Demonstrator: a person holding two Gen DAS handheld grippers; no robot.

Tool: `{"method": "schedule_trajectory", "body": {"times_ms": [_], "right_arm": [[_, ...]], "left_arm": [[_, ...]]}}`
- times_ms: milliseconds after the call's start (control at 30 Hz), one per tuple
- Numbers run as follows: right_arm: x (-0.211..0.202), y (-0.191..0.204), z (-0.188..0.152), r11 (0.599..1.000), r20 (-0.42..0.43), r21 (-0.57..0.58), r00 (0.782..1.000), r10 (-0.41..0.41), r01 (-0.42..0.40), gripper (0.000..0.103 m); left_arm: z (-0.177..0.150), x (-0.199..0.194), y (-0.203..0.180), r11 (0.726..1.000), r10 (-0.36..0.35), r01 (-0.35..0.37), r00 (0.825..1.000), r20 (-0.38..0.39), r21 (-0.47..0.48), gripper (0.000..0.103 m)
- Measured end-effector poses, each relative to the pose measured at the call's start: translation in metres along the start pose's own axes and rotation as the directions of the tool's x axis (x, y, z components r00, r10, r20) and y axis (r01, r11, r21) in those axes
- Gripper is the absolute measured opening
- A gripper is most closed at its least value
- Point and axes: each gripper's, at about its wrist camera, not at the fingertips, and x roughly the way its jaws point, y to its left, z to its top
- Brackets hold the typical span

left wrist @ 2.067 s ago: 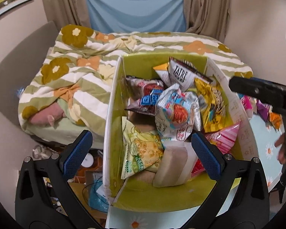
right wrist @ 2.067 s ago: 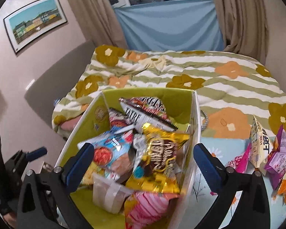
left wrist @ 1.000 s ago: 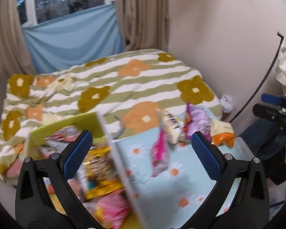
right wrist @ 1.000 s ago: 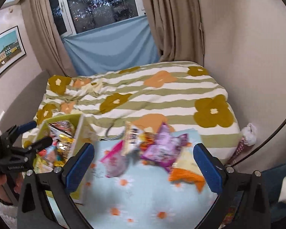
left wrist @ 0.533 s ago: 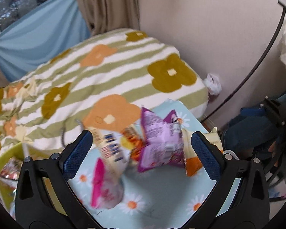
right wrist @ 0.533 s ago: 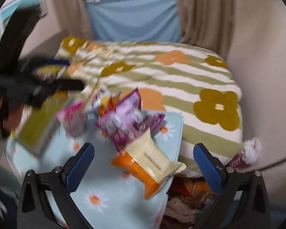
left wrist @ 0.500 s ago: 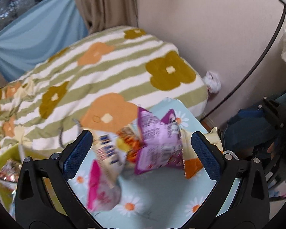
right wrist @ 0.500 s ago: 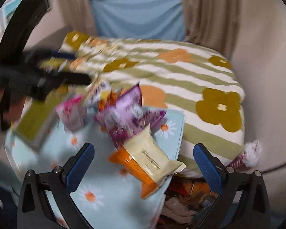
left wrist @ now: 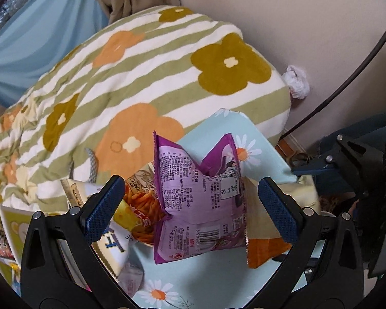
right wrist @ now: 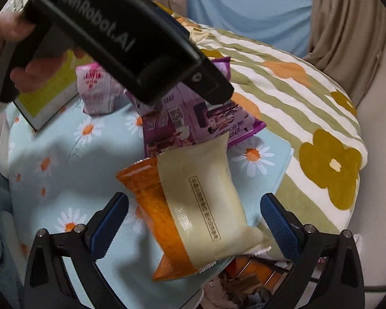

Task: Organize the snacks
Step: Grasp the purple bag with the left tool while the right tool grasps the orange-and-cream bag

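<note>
Behind everything lies a bed (left wrist: 146,82) under a green-striped quilt with orange and olive flowers, and against its near edge sits the surface (left wrist: 218,278), spread with a pale blue daisy-print cloth. From the left wrist view, the left claw (left wrist: 190,206) hangs wide open over a huddle of snacks, gripping nothing; a purple packet (left wrist: 198,206) stands up between its fingers, with an orange-and-yellow chip bag (left wrist: 139,213) just to its left, a white bag with blue lettering (left wrist: 113,247) lower left, and an orange and cream packet (left wrist: 262,239) touching the purple one on the right. At the far left edge shows a corner of the green box (left wrist: 10,229). From the right wrist view, the right claw (right wrist: 194,221) is likewise spread wide and empty, hovering above the orange and cream packet (right wrist: 200,206), which lies at the surface's near corner (its lower end overhangs the edge). The purple packet (right wrist: 200,121) sits just beyond, partly tucked under it, a pink packet (right wrist: 97,90) rests further left beside the green box (right wrist: 46,95), and the left claw's black body (right wrist: 126,41) crosses the top.
</note>
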Motion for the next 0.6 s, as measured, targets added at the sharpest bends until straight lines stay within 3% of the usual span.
{"method": "schedule_trajectory", "body": {"times_ms": [167, 300, 433, 600], "right_arm": [[0.012, 0.000, -0.003, 0.999, -0.013, -0.033, 1.000, 0.011, -0.011, 0.079], [0.014, 0.002, -0.005, 0.999, -0.006, -0.053, 1.000, 0.005, -0.005, 0.074], [0.009, 0.006, -0.007, 0.998, 0.011, -0.065, 1.000, -0.015, 0.015, 0.062], [0.002, 0.010, -0.012, 0.998, 0.013, -0.059, 1.000, -0.014, 0.015, 0.060]], "left_arm": [[0.000, 0.010, 0.000, 1.000, 0.009, -0.009, 1.000, -0.018, 0.000, 0.103], [0.000, 0.014, -0.001, 1.000, 0.009, -0.010, 1.000, -0.026, -0.002, 0.103], [0.000, 0.018, -0.002, 1.000, 0.011, -0.011, 0.999, -0.034, -0.002, 0.103], [0.000, 0.023, -0.003, 1.000, 0.017, -0.017, 0.999, -0.048, 0.010, 0.103]]}}
